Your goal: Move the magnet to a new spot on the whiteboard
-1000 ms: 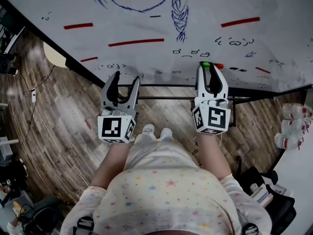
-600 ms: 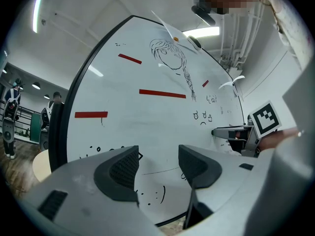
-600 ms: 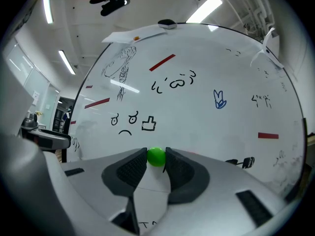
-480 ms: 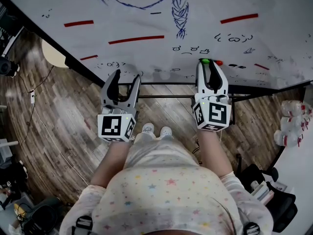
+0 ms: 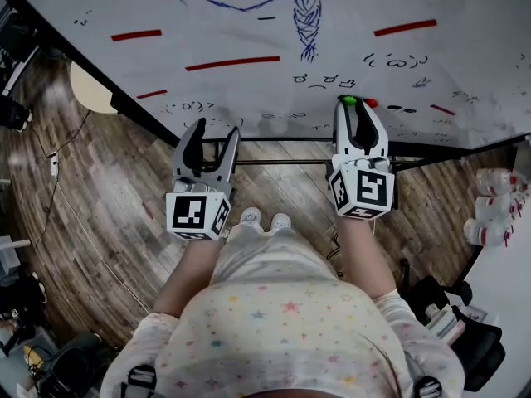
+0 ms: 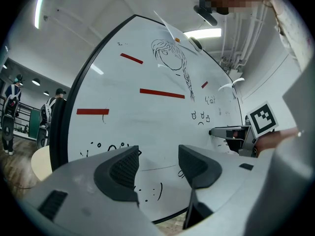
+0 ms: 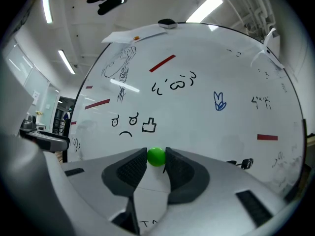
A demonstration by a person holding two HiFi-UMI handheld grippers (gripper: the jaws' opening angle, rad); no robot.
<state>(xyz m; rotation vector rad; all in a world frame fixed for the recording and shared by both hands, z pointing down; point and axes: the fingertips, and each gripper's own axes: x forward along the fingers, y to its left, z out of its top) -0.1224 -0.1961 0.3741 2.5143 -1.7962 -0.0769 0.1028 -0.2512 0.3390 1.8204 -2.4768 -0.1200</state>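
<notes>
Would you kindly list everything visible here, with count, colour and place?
whiteboard: one, white, ahead of the person
red bars: five, red, spread across the whiteboard
blue drawing: one, blue, top of the whiteboard
green magnet: one, green, low on the whiteboard
red spot: one, red, just right of the green magnet
floor: one, brown wood, below
shoes: two, white, on the floor
left gripper: one, grey, open and empty, at left
right gripper: one, grey, shut on the green magnet
</notes>
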